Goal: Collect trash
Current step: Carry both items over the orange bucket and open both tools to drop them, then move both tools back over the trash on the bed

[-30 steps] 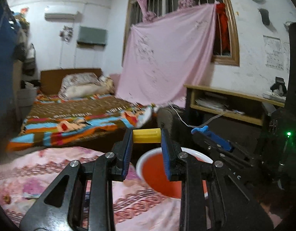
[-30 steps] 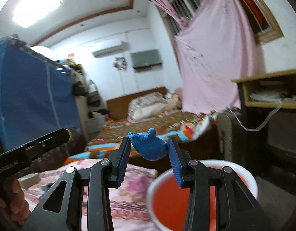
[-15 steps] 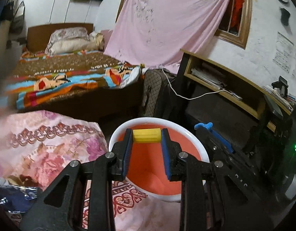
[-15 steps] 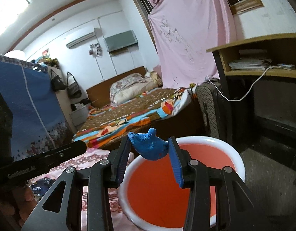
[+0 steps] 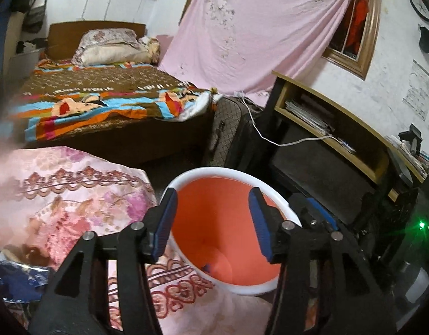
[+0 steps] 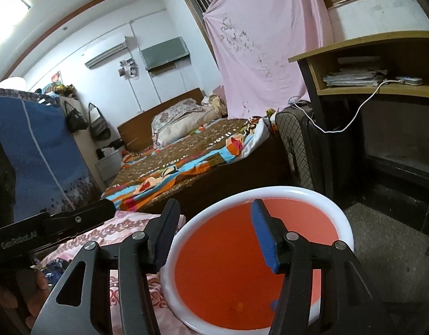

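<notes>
Hand (image 6: 33,296) only in right view; blue scrap (image 5: 207,267) in bin (image 5: 214,170).

- Bin (image 5: 273,198): round, white rim, orange inside, open top. It stands on the floor, right against the edge of my pink floral cover, below and ahead of both my grippers.
- Blue scrap (image 5: 206,267): small, dark blue, lying on the bin's bottom near its left wall in my left view. In my right view a blue bit (image 6: 273,304) shows low in the bin, partly hidden behind my finger.
- Yellow bit (image 6: 239,304): tiny spot on the bin's bottom in my right view, just left of the blue bit; too small to tell its shape.
- Blue wrapper (image 5: 16,282): crumpled, shiny, lying on the cover at far left, well apart from the bin.
</notes>
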Demonstrator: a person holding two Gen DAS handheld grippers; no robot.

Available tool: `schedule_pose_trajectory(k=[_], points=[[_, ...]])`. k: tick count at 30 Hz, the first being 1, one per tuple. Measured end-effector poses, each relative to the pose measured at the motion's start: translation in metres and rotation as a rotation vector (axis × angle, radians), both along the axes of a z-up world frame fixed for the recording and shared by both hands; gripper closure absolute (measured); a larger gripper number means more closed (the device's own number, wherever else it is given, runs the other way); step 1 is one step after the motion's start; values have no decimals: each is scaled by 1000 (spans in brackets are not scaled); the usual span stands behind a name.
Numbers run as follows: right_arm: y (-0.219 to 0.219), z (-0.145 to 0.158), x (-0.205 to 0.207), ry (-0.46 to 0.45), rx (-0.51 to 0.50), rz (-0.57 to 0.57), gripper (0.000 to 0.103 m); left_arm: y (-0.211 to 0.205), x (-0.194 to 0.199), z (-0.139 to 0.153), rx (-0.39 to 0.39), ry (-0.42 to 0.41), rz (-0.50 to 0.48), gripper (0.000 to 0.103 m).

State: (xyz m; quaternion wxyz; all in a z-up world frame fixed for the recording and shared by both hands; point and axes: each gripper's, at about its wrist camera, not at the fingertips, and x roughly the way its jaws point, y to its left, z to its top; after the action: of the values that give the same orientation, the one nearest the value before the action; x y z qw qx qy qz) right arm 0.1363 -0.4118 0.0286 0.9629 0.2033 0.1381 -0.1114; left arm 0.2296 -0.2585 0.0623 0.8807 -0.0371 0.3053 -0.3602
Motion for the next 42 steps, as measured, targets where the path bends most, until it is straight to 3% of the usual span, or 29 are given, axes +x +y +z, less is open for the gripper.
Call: schedule_pose_trajectory(k=[3,8,12,14,15,29,42], points=[[6,5,-3,-32,-21,4,45,16,-5,3,-10,-39,54,54],[22,18,-8,-101,-85,21,27,48,-15,11,-36,-123,161,36],[41,27,-12,-156,-154,42,16,77,-24,17,-63,-189,256,27],[49,30,-12,-184,-172,53,1,94,-30,19,-72,-227,319,14],[53,32,-13,-202,-178,59,0,101,-33,19,-76,-242,344,11],[121,48,-21,-358,-302,181,0,190,-72,15,-57,-394,591,11],[175,39,-14,-333,-388,344,0,249,-103,-6,1,-448,746,11]])
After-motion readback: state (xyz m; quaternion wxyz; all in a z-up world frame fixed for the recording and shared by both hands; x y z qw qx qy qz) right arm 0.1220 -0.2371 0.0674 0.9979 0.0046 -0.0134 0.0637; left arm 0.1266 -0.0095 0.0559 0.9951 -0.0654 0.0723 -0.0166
